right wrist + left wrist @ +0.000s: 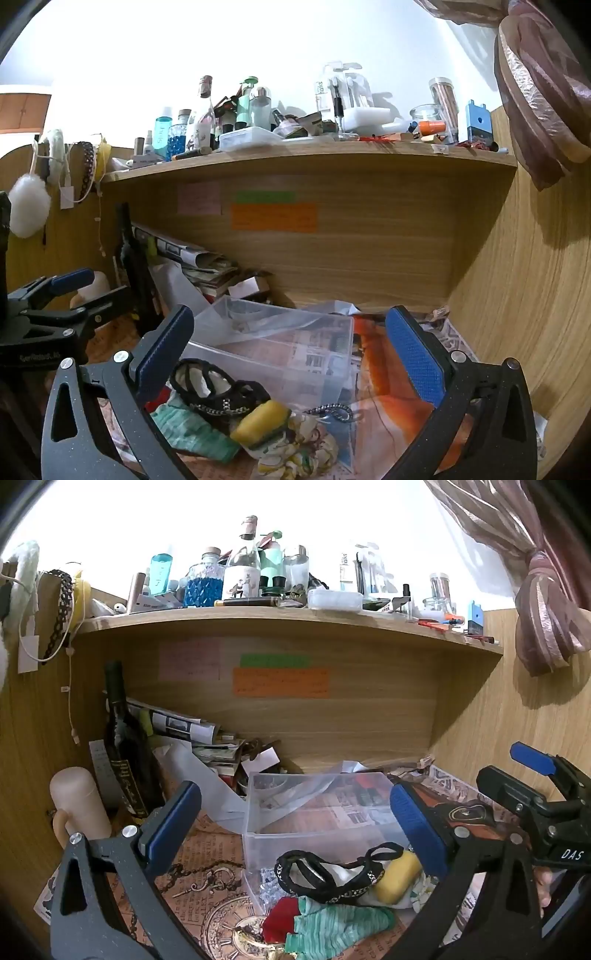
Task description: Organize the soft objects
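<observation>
A heap of soft things lies on the desk in front of a clear plastic bin [317, 812]: a black strappy piece with a chain [332, 875], a yellow sponge [397, 875], a green striped cloth [332, 923] and a red cloth [280, 919]. In the right wrist view the same sponge [262, 421], green cloth [192, 428], black piece [214, 387] and a floral scrunchie [299, 446] lie before the bin [273, 343]. My left gripper [295, 827] is open above the heap. My right gripper [291, 362] is open above it too. Both are empty.
A dark wine bottle [125, 753], a pale mug [79, 801] and stacked papers [192, 731] fill the back left. A shelf [288, 618] crowded with bottles runs overhead. A wooden wall [517, 295] closes the right side. A curtain tie [546, 613] hangs upper right.
</observation>
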Demonstrator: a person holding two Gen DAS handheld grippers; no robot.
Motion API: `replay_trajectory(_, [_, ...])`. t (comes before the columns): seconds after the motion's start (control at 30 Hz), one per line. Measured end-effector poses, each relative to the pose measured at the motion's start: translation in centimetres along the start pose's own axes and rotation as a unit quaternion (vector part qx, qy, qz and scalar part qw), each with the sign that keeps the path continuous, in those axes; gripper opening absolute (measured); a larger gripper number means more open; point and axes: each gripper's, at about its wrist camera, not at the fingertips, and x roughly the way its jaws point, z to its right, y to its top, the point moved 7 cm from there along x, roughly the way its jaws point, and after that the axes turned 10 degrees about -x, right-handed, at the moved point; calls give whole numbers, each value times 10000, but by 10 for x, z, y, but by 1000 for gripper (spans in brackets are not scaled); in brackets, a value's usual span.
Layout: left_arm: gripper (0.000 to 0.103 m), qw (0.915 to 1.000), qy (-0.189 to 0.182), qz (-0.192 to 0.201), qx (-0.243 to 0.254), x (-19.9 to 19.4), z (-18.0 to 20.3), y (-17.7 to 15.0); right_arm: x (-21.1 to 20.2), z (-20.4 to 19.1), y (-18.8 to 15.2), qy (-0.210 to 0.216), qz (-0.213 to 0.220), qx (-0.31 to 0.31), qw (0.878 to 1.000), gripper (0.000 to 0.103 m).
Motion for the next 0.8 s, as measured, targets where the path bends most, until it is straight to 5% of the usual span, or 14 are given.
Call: replay_trajectory(0.8, [103, 10000, -45, 41, 38, 0, 5, 3, 1, 2, 0, 51, -12, 96, 9999, 103])
